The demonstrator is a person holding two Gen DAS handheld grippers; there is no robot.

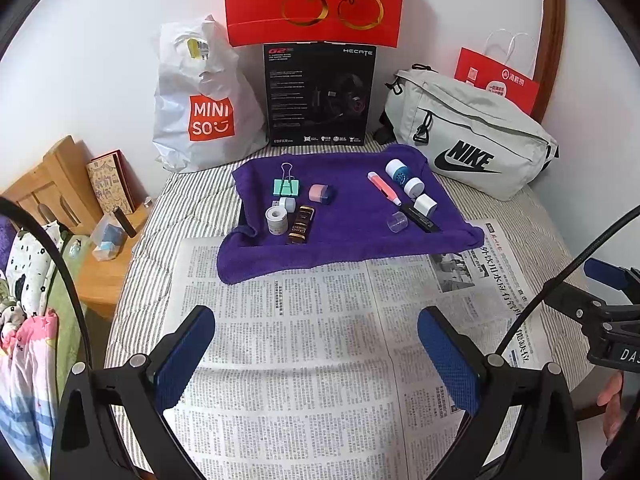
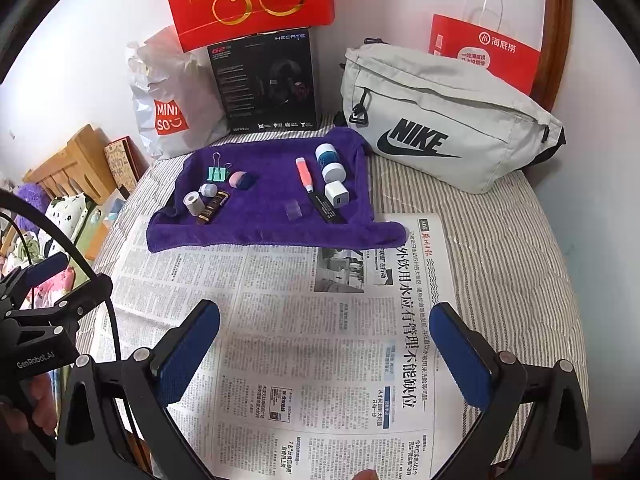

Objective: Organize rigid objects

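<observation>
A purple towel (image 1: 344, 236) (image 2: 272, 224) lies on the bed and holds several small objects. On its left are a green binder clip (image 1: 286, 186) (image 2: 216, 173), a pink and blue sharpener (image 1: 320, 193) (image 2: 242, 179), a tape roll (image 1: 276, 219) (image 2: 193, 203) and a brown bar (image 1: 301, 225) (image 2: 212, 208). On its right are a pink highlighter (image 1: 383, 187) (image 2: 304, 174), a blue and white bottle (image 1: 402, 176) (image 2: 330, 160), a white charger (image 1: 425, 205) (image 2: 336, 195), a black stick (image 1: 420, 218) (image 2: 326, 208) and a clear cap (image 1: 397, 223) (image 2: 294, 210). My left gripper (image 1: 316, 344) and right gripper (image 2: 326, 344) are open and empty above a newspaper (image 1: 304, 340) (image 2: 304, 340), well short of the towel.
At the back stand a MINISO bag (image 1: 204, 108), a black headset box (image 1: 318, 94), a red gift bag (image 1: 314, 0), a grey Nike bag (image 1: 468, 136) and a red paper bag (image 1: 496, 80). A wooden bedside stand (image 1: 92, 256) with small items is at the left.
</observation>
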